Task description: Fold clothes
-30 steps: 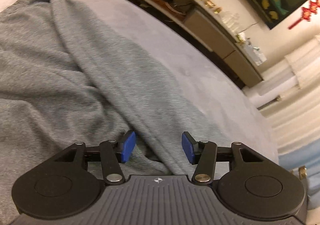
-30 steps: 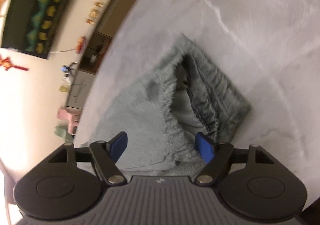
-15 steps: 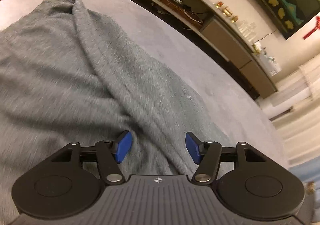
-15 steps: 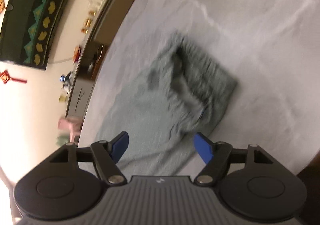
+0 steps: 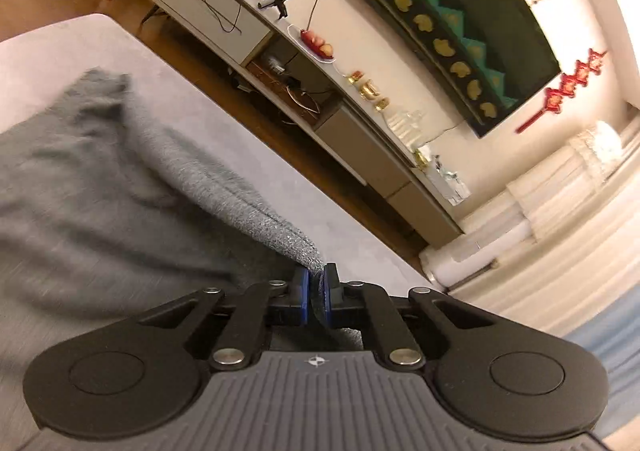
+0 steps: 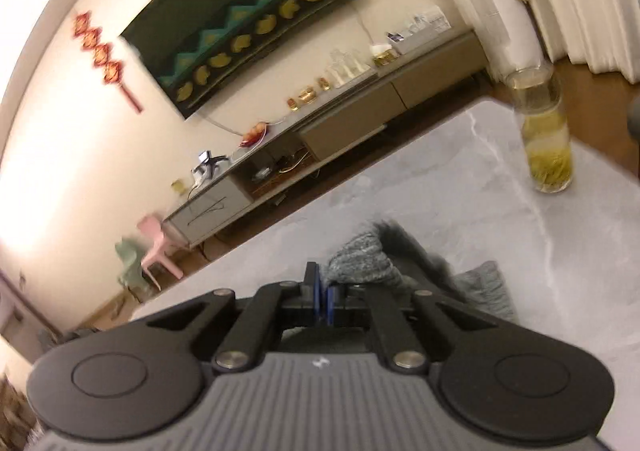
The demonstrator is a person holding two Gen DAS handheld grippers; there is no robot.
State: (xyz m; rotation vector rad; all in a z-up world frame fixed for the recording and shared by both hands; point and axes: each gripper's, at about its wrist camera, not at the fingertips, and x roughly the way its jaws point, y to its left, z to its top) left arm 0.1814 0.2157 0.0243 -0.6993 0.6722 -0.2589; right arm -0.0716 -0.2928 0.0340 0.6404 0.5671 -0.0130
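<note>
Left gripper [image 5: 316, 291] and right gripper [image 6: 323, 297] each pinch an edge of the grey knit garment [image 5: 120, 195], partly lifted off the grey table [image 6: 500, 211]; 0 folds visible, folding judged barely begun

The left gripper [image 5: 316, 287] and right gripper [image 6: 323, 297] share one build: a ribbed grey body flanked by two round black discs, each with a raised circle. Black link arms on silver screws carry blue pads [image 5: 305, 291]. A small white emblem marks each body's front edge.
</note>
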